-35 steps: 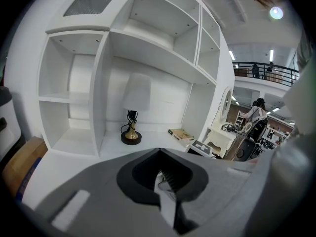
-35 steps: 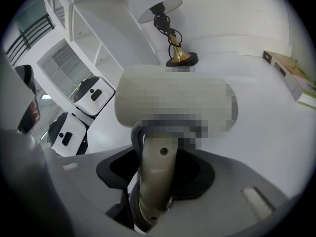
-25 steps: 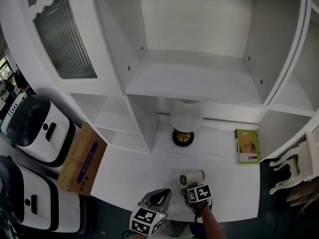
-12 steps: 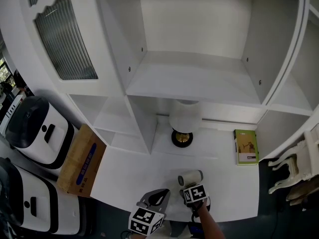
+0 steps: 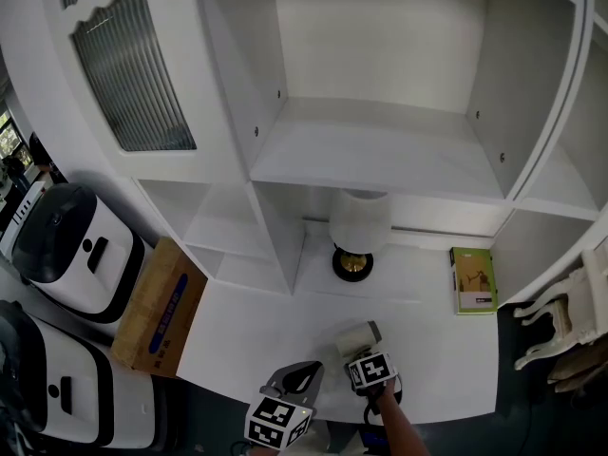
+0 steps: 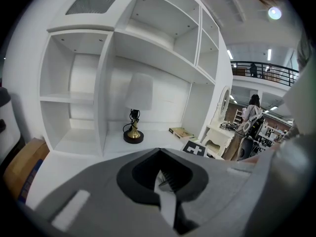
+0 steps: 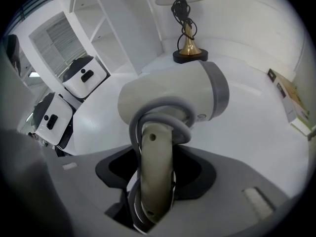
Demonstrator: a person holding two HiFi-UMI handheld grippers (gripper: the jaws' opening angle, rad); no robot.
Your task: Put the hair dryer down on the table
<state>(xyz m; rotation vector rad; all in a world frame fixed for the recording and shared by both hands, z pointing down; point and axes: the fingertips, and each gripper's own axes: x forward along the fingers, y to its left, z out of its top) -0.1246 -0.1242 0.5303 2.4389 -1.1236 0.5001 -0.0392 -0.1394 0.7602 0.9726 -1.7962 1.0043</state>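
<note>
A cream hair dryer [image 5: 359,338] with a grey band and its grey cord wrapped round the handle sits low over the white table [image 5: 256,321], near its front edge. Whether it touches the table I cannot tell. My right gripper [image 5: 369,354] points steeply down and is shut on the handle [image 7: 155,181]; its jaws have just been opening a little with the handle still between them. The dryer's barrel [image 7: 173,100] points towards the shelves. My left gripper [image 5: 302,373] hovers at the front edge, left of the dryer, its jaws [image 6: 163,181] shut on nothing.
A table lamp [image 5: 356,231] stands in the shelf niche behind the dryer. A green book [image 5: 472,279] lies at the right. A cardboard box [image 5: 157,304] leans at the table's left end beside two white appliances [image 5: 71,245]. A white chair [image 5: 570,321] stands at the right.
The hair dryer's barrel has tilted and shifted slightly left as the right gripper rolled. The left gripper has stayed put.
</note>
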